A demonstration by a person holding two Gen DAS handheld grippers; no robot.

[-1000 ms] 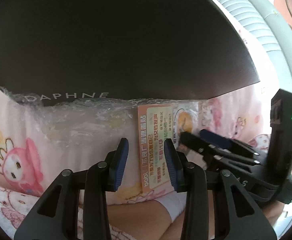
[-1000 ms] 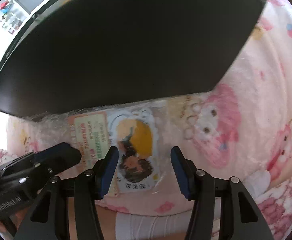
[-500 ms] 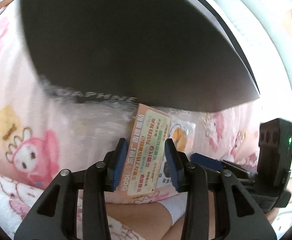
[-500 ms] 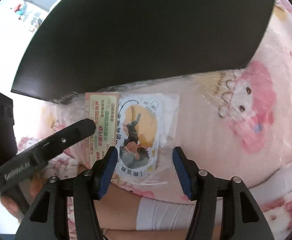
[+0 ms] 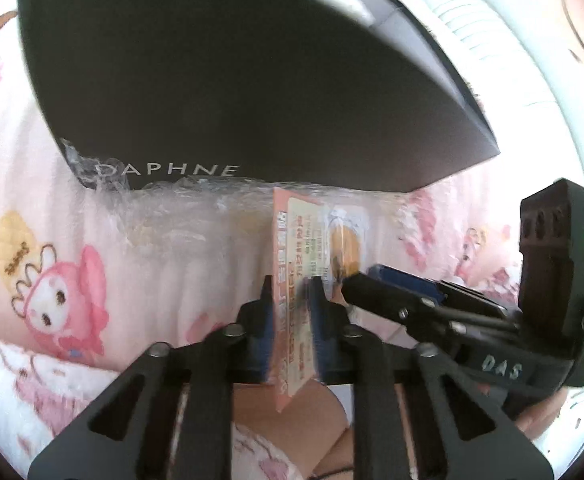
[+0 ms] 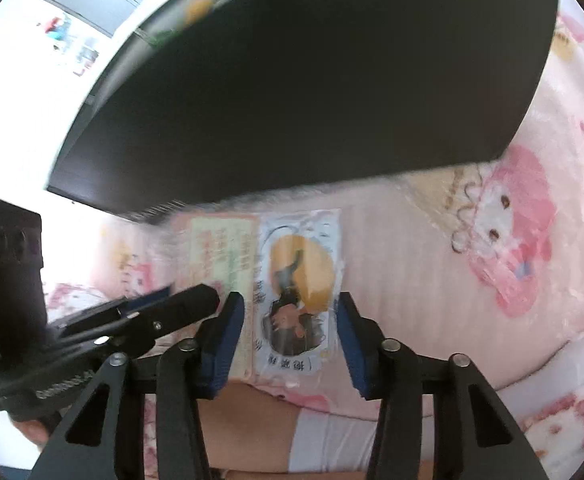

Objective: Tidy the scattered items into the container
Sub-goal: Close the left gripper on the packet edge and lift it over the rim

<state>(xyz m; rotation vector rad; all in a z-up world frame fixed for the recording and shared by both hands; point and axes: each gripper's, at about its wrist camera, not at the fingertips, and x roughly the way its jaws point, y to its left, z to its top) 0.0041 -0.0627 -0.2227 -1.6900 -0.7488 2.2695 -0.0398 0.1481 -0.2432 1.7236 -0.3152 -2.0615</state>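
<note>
A dark box marked DAPHNE (image 5: pixel 219 80) stands at the back of a pink cartoon blanket; it also fills the top of the right wrist view (image 6: pixel 312 92). My left gripper (image 5: pixel 289 320) is shut on an orange printed card (image 5: pixel 292 280), tilted on edge. A white sticker card with a yellow circle and a figure (image 6: pixel 298 284) lies flat next to it, also seen in the left wrist view (image 5: pixel 346 244). My right gripper (image 6: pixel 289 336) is open, its jaws either side of the sticker card's near end. The orange card shows left of it (image 6: pixel 219 252).
Clear crinkled plastic wrap (image 5: pixel 163 216) lies along the foot of the box. The pink blanket (image 6: pixel 492 260) covers the surface. A pale ribbed object (image 5: pixel 492 40) sits beyond the box at the right. A bare leg and white sock (image 6: pixel 324 440) lie below the grippers.
My left gripper has closed on the orange card and tipped it up on edge. My right gripper has moved in around the sticker card and stays open.
</note>
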